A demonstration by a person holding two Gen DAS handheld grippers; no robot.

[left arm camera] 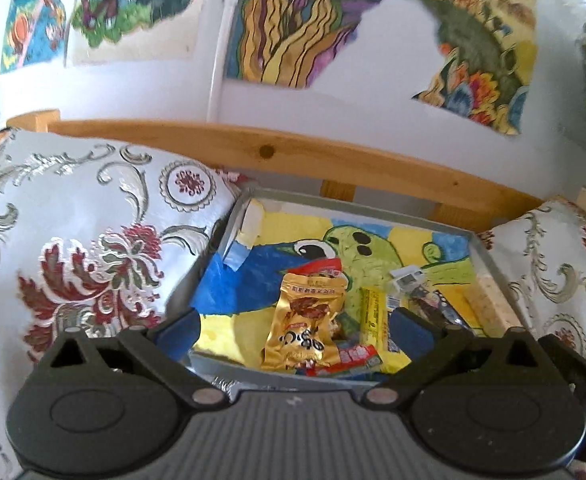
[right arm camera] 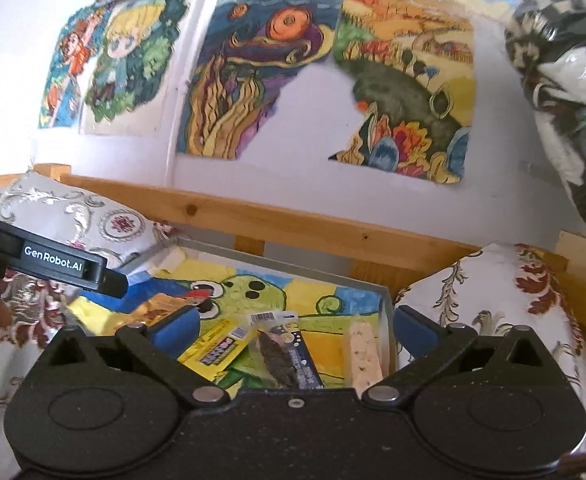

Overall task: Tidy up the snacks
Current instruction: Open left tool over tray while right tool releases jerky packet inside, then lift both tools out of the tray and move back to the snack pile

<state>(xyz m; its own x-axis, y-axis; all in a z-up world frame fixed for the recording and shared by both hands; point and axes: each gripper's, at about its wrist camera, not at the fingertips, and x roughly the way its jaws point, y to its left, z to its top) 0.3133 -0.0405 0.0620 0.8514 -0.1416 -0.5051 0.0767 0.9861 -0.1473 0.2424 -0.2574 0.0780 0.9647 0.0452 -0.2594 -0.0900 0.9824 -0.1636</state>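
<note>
Both claws gape wide, empty: left claw (left arm camera: 295,330) above gold snack pack (left arm camera: 307,322); right claw (right arm camera: 295,330) above dark pack (right arm camera: 283,356); pale bar (right arm camera: 363,354) at 3 o'clock; all in grey tray (left arm camera: 489,264).

Embroidered cushions (left arm camera: 93,240) flank the wooden rail (left arm camera: 293,152) beneath wall drawings (right arm camera: 253,80).

Bright soft daylight, washed-out white wall, overall soft blur, strong fisheye bending, dark vignetted corners
</note>
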